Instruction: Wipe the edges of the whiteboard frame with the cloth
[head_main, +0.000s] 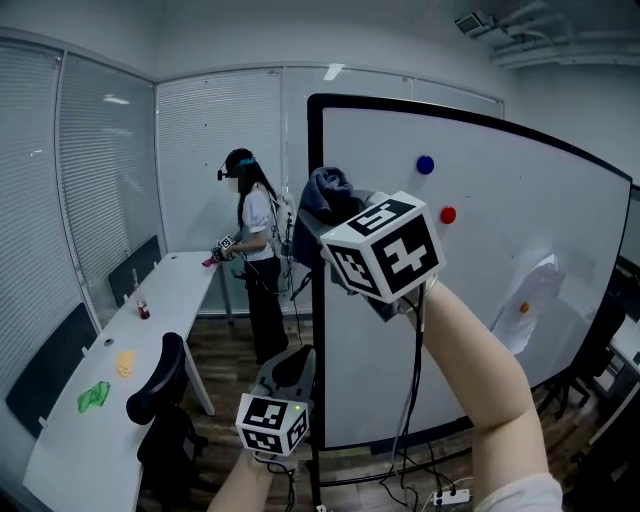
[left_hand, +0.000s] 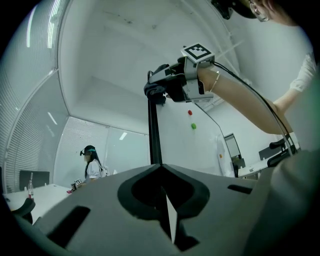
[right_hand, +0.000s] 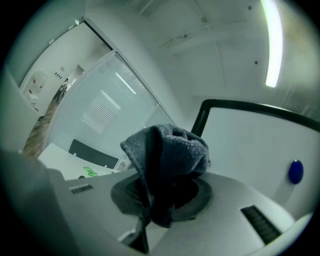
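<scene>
Two handheld tongs work beside a wheeled whiteboard (head_main: 480, 300) in an office. The right tongs (right_hand: 152, 212), raised high, are clamped on a bunched grey cloth (right_hand: 167, 155), which is pressed against the upper left edge of the board's black frame (head_main: 316, 320), just below the top corner. The left tongs (left_hand: 167, 200) hang low beside the same edge near the foot of the board, closed together with nothing between them. A blue magnet (head_main: 425, 165) and a red magnet (head_main: 448, 214) sit on the white surface. In the background, a second person (head_main: 255, 260) stands at the far end of a long white tabletop (head_main: 90, 440), with a black chair (head_main: 160, 385) drawn up alongside.
</scene>
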